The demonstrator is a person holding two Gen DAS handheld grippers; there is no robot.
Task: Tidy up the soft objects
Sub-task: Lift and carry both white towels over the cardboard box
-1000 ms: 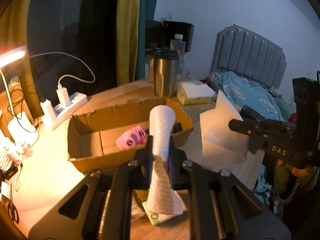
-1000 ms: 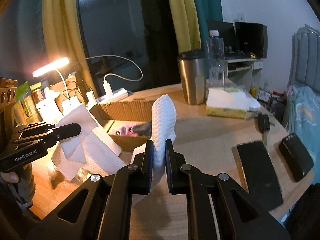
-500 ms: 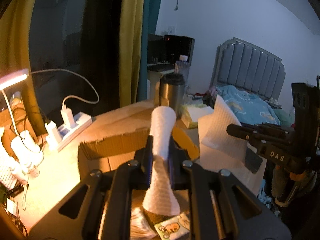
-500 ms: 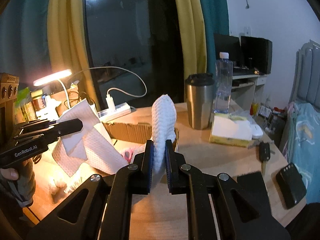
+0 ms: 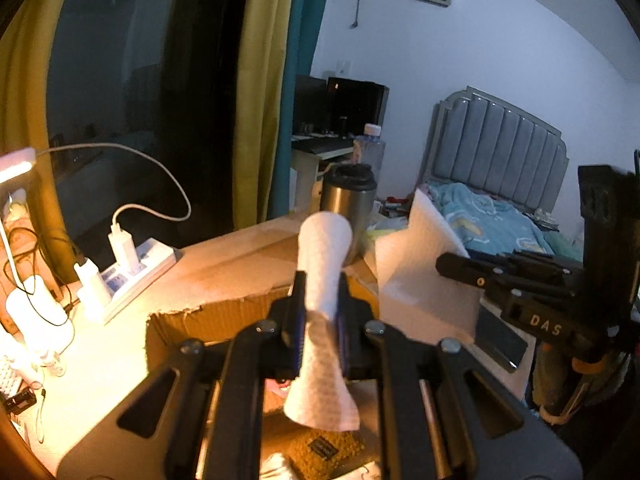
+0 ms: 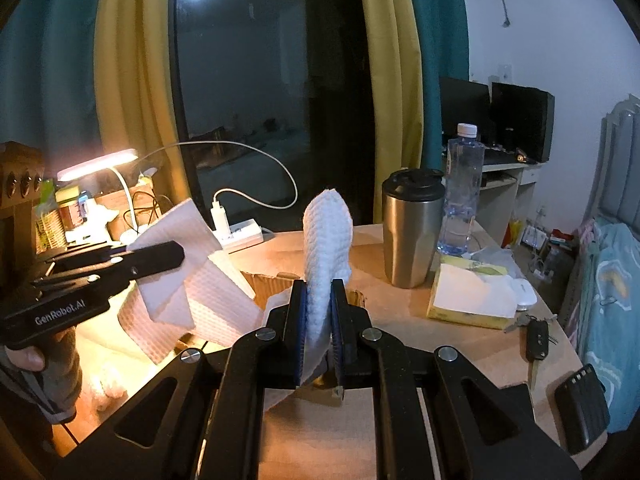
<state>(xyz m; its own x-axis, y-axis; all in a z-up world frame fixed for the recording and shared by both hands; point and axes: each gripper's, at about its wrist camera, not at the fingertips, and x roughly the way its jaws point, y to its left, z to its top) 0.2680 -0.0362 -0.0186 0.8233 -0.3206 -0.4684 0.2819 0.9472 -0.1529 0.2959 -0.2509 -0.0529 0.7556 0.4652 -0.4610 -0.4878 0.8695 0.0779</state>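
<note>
The white paper towel (image 5: 324,264) hangs between your two grippers, lifted clear of the cardboard box (image 5: 224,312) it sat low against a second ago; the sheet is now free to be folded or repositioned. The left gripper (image 5: 318,320) is clamped on one corner, which stands up past its closed jaws. The right gripper (image 6: 318,316) is clamped on the opposite corner. Both grippers are raised above the table (image 6: 400,320). Keep the sheet taut and level
</note>
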